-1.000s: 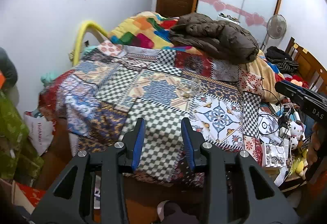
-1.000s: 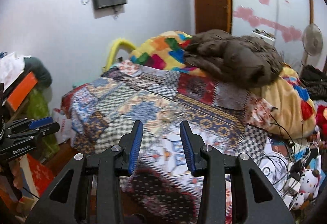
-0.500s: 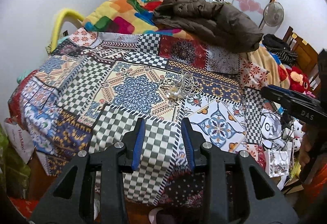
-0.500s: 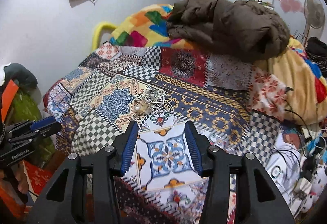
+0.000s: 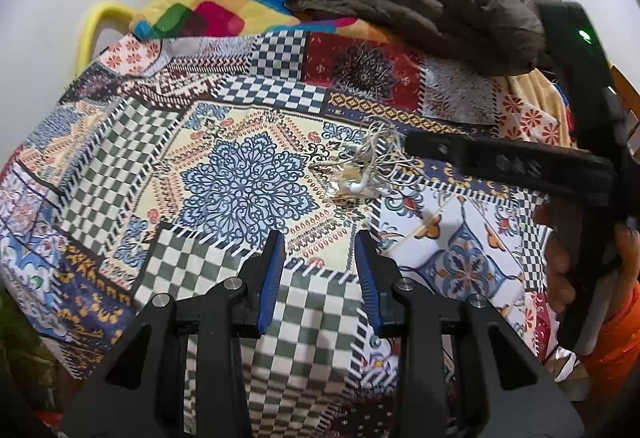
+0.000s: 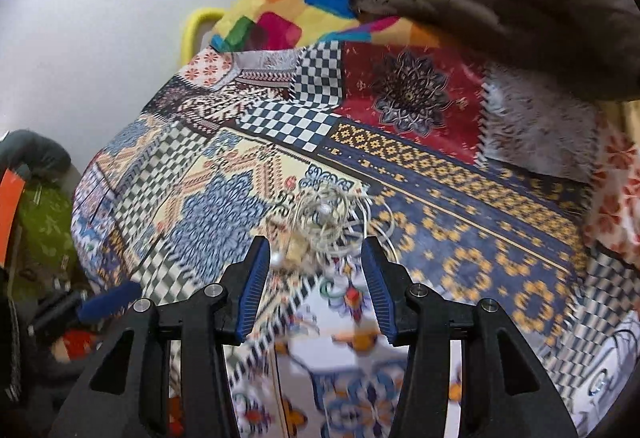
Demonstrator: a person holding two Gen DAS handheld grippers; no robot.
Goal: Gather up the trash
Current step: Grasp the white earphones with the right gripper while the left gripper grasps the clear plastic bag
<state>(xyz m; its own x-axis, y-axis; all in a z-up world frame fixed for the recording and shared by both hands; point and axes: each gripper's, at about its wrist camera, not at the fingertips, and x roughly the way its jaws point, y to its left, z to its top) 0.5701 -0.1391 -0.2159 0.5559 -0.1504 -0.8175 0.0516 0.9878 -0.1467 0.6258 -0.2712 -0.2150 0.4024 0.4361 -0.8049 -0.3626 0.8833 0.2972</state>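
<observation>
The step in hand looks like the approach: the trash has been found but nothing is picked up yet.

The trash is a small heap near the middle of the bed point(image 5: 100, 166): a tangle of white cord point(image 6: 332, 222) with an earbud on it, lying over a crumpled clear wrapper point(image 5: 352, 184) on the patterned quilt. A thin stick point(image 5: 416, 234) lies on the quilt just beside the heap. A brown jacket point(image 5: 420, 10) sits well apart at the far end of the bed.

The right claw point(image 6: 316, 278) is spread, with nothing between its blue pads point(image 6: 252, 286); its jaws have just been opening a little. In the right wrist view the cord lies just beyond its tips, roughly centred in the gap. In the left wrist view its tip reaches the edge of the heap; contact cannot be told. The left claw point(image 5: 320, 270) is also part spread and empty, hanging over the checked patch of quilt, nearer the foot of the bed than the heap.

The next move probably calls for the right claw to drop onto the heap and close on cord and wrapper together. The cord is loose and springy, so loops may slip free. The wrapper is thin and flat, so a shallow pinch could miss it or catch the quilt instead.
</observation>
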